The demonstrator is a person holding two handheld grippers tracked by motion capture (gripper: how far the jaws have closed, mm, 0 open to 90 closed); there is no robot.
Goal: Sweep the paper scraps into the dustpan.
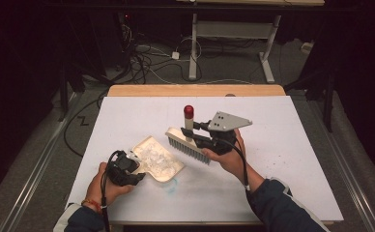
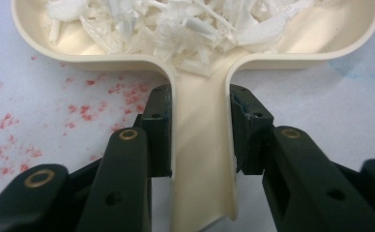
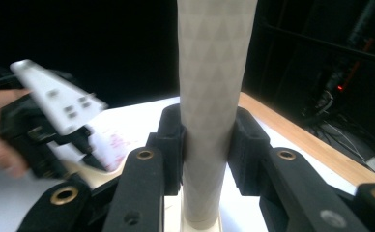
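Note:
A cream dustpan (image 1: 157,157) lies on the white table (image 1: 282,159), loaded with white shreds (image 2: 176,24). My left gripper (image 1: 136,166) (image 2: 200,96) is shut on the dustpan's flat handle (image 2: 202,159), one pad on each side. Just right of the pan, a brush (image 1: 188,147) with grey bristles hangs tilted above the table. Its pale handle (image 3: 212,72) stands up and ends in a red cap (image 1: 189,111). My right gripper (image 1: 191,134) (image 3: 209,116) is shut on that handle. The left gripper's grey plate (image 3: 55,101) and a hand appear at the left of the right gripper view.
Red specks (image 2: 11,121) dot the table left of the dustpan handle, and a faint blue smudge (image 1: 173,186) lies near the pan's front corner. The table's wooden far edge (image 1: 195,90) borders a dark floor with cables (image 1: 151,58) and another table's white legs (image 1: 194,48).

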